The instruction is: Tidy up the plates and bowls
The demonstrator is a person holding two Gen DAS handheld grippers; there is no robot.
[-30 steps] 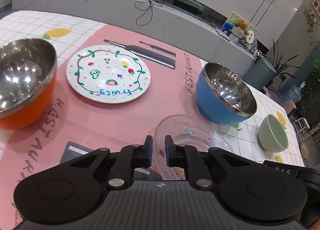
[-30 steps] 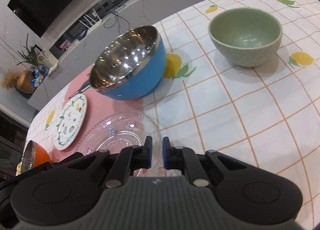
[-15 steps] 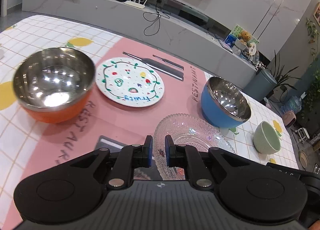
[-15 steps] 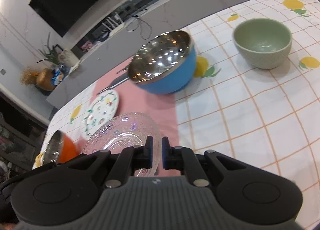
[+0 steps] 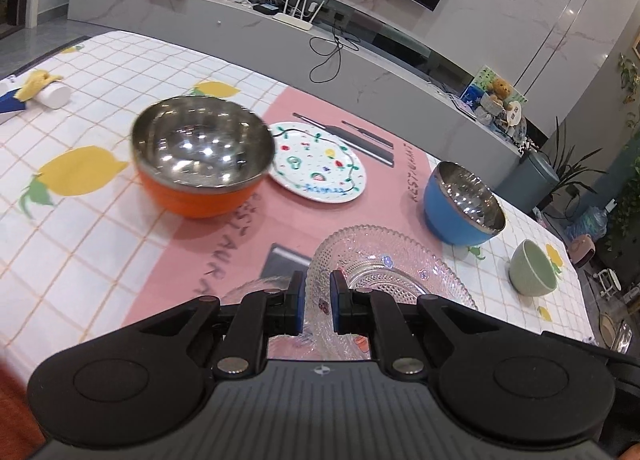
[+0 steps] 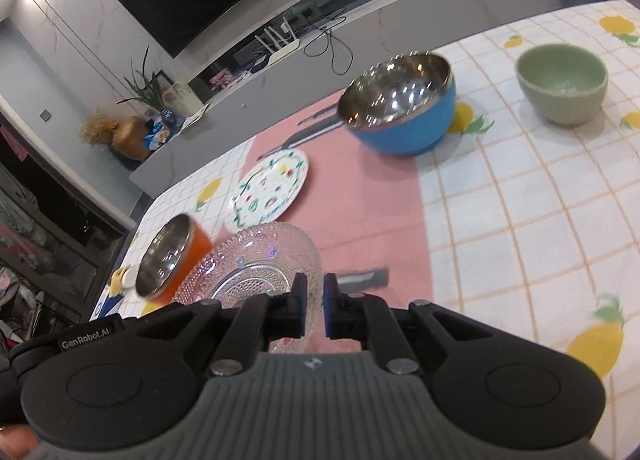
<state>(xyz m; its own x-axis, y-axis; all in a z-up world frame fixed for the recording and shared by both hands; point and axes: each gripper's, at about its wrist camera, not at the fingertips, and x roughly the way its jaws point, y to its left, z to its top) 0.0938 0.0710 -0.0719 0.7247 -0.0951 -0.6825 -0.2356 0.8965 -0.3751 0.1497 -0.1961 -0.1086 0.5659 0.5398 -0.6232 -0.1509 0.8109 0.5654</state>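
Between both hand-held grippers, left [image 5: 317,302] and right [image 6: 315,306], hangs a clear, beaded-rim glass plate [image 5: 384,264], each narrowly clamped on its rim. It looks rigid, slick and breakable; opposite rim edges seem the safest hold.

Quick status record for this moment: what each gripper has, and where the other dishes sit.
left gripper: shut on glass plate rim
right gripper: shut on the same plate's opposite rim
orange bowl: on table, beside painted plate
painted plate: on pink placemat
blue bowl: at placemat edge
green bowl: on checked cloth, apart from the rest
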